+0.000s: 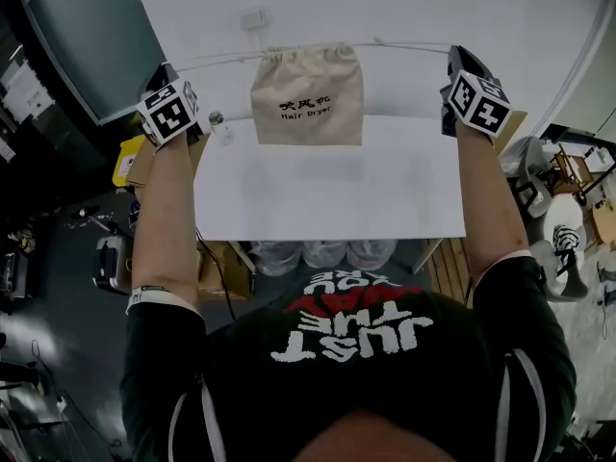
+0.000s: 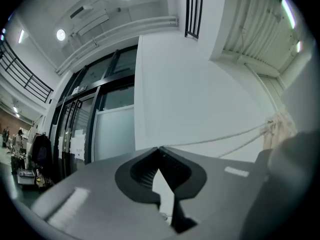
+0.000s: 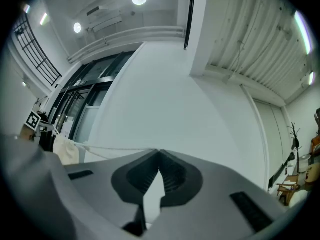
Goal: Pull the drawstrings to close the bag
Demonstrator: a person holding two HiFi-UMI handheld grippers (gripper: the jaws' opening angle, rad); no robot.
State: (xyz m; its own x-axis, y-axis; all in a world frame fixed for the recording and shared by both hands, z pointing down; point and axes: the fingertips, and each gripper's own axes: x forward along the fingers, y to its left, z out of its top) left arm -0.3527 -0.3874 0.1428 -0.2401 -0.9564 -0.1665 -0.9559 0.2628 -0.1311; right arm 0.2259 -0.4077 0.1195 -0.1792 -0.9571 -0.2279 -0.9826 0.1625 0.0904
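A beige drawstring bag [image 1: 308,96] printed "Hair Dryer" hangs over the white table [image 1: 327,195], its mouth gathered along the top. Its cords run out taut to both sides. My left gripper [image 1: 167,69] is shut on the left drawstring [image 1: 219,62]. My right gripper [image 1: 452,52] is shut on the right drawstring [image 1: 409,46]. In the left gripper view the cords [image 2: 225,138] lead from the closed jaw tips [image 2: 159,148] to the bag [image 2: 281,126] at the right edge. In the right gripper view the cord [image 3: 115,148] runs from the tips [image 3: 159,151] left to the bag [image 3: 65,150].
A small clear bottle [image 1: 220,126] stands on the table by my left gripper. A small white object [image 1: 253,17] lies at the table's far side. A grey panel [image 1: 96,41] stands to the left. Boxes and plastic containers [image 1: 322,252] sit under the table's near edge.
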